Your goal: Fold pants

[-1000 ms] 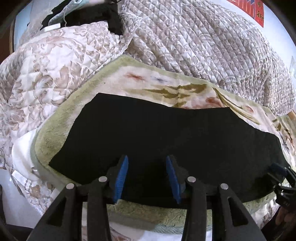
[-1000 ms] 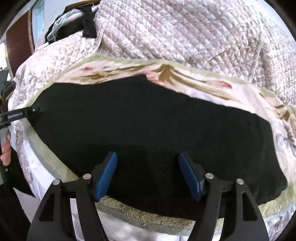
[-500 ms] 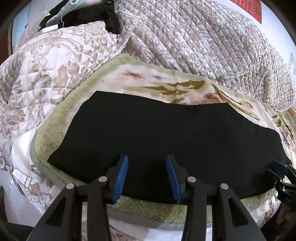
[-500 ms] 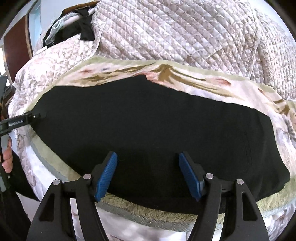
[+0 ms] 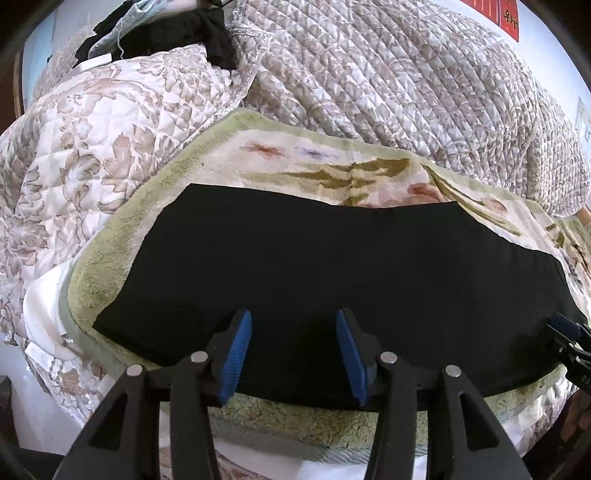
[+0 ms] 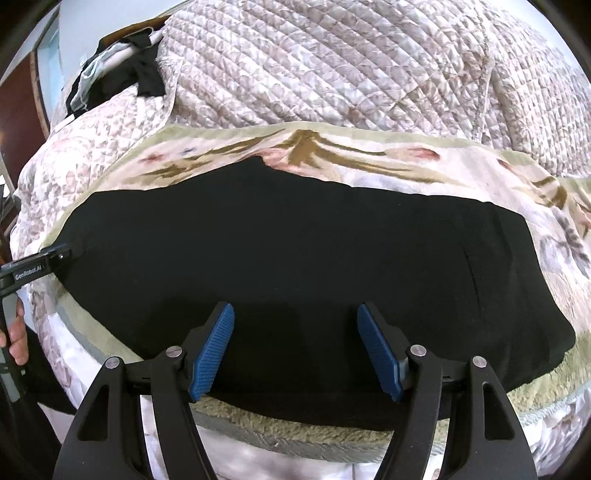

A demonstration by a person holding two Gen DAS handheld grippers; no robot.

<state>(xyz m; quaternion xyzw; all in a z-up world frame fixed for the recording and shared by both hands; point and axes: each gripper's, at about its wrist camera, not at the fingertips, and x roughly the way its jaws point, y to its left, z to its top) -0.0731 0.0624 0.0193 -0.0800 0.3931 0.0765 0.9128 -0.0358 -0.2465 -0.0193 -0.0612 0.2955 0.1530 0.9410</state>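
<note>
**Left wrist view: both sets of fingers apart over flat black pants**

Left wrist view: the left gripper (image 5: 293,350) has its blue-padded fingers (image 5: 236,354) set moderately apart and opening, poised over the near edge of the pants (image 5: 332,266) with nothing clamped between them. Whether the pads touch the cloth cannot be told. The black pants lie flat in a long band across a green-bordered floral blanket (image 5: 332,173), which is spread on the bed; the band reaches almost from the blanket's left edge to its right edge. At the right end of the pants the tip of the right gripper (image 5: 565,328) shows.

In the right wrist view the right gripper (image 6: 295,350) holds its fingers (image 6: 212,350) wide, gripping nothing, over the near edge of the same pants (image 6: 295,240). At the left edge a hand (image 6: 16,332) holds the left gripper's handle, whose tip (image 6: 55,256) sits at the left end of the pants.

Beyond the blanket's far edge a quilted floral bedspread (image 5: 406,81) rises in folds. Dark clothing (image 5: 177,33) lies at the far left corner of the bed.
</note>
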